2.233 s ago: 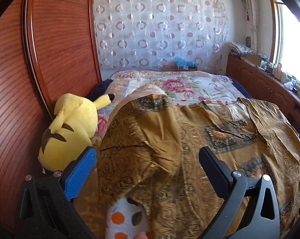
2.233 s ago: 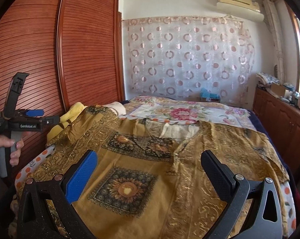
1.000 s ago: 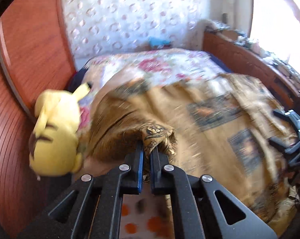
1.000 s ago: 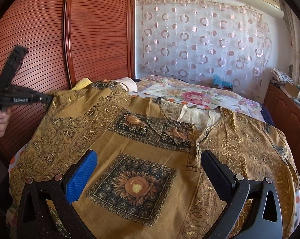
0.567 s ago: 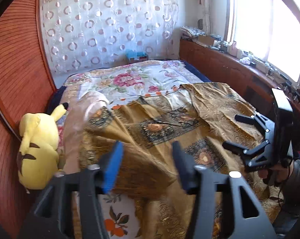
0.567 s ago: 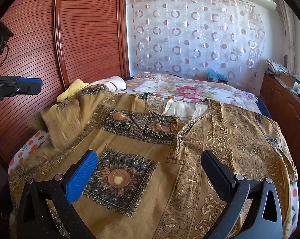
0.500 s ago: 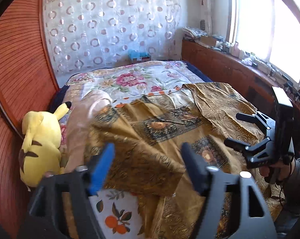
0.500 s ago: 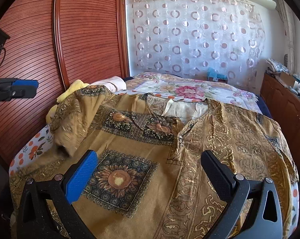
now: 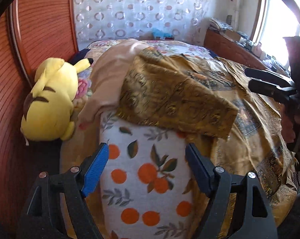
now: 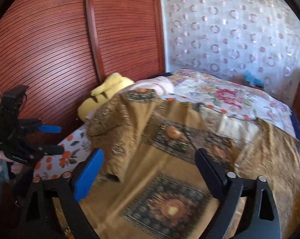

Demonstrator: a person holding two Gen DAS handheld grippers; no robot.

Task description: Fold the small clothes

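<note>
Left wrist view showed the left gripper [image 9: 146, 165] with its jaws spread wide and nothing between them, poised above the orange-print blanket [image 9: 148, 181]. Beyond it the golden patterned shirt [image 9: 255, 119] lay spread over the bed, its near sleeve [image 9: 175, 107] folded inward across the body. A yellow plush toy [image 9: 50, 101] lay against the wooden wardrobe [image 9: 40, 29], beside a pale pink cloth [image 9: 114, 73]. At the right edge the right gripper [image 9: 269, 85] appeared side-on, its fingers held apart.

The right wrist camera gave what the first could not: the shirt's front panel with its sunflower medallion [image 10: 169, 207] directly under the right gripper [image 10: 150, 171], whose jaws were parted and empty. It also caught the left gripper [image 10: 50, 139] from the side at the bed's left edge, fingers separated, clear of the fabric. The floral bedspread [image 10: 225, 95] and the ring-patterned curtain [image 10: 229, 29] filled the background.
</note>
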